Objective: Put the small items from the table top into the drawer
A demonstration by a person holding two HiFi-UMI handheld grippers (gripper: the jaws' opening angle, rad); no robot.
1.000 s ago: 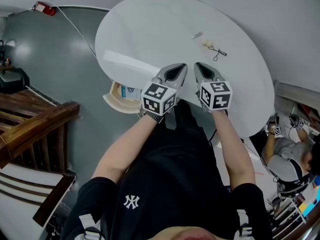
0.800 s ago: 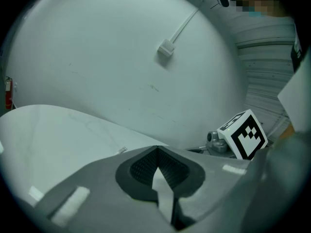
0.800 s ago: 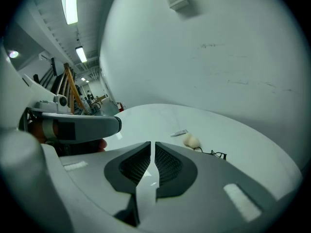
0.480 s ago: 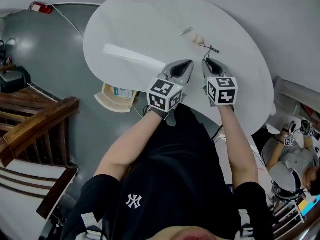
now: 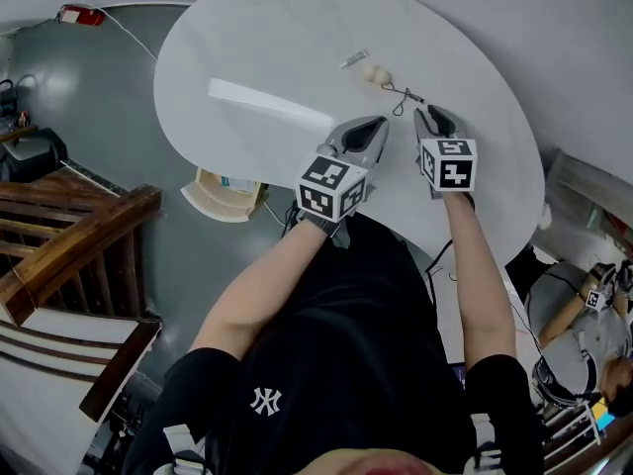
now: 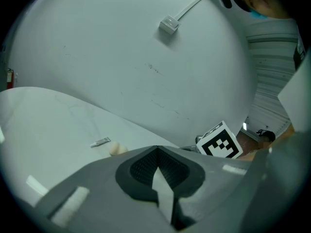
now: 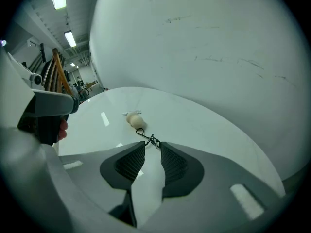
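While the right gripper (image 7: 151,144) hung low over the table (image 5: 257,38), its jaws had just been opening and stood apart with nothing between the pads. A thin black wire (image 7: 147,138) lay flat on the top right at their tips. Just beyond it sat a beige lump (image 7: 136,121), and a small tube (image 7: 132,113) lay just beside that. All three were grouped on the far side of the table. The left gripper (image 6: 156,148) was beside the right one, jaws pressed together and empty.

The wire looked very light, thin and a little springy. Lying flat on a smooth top, it would likely skate away or slip out of a shallow pinch. The best hold seemed to be across its tangled middle, where it was thickest, with the tips set down onto the surface before closing. The open loop at its end would probably flex and escape.

The lump looked rounded and perhaps soft, so a gentle squeeze across its width would suit. The tube seemed stiff and light, and best taken across its body.

No drawer could be told for certain.
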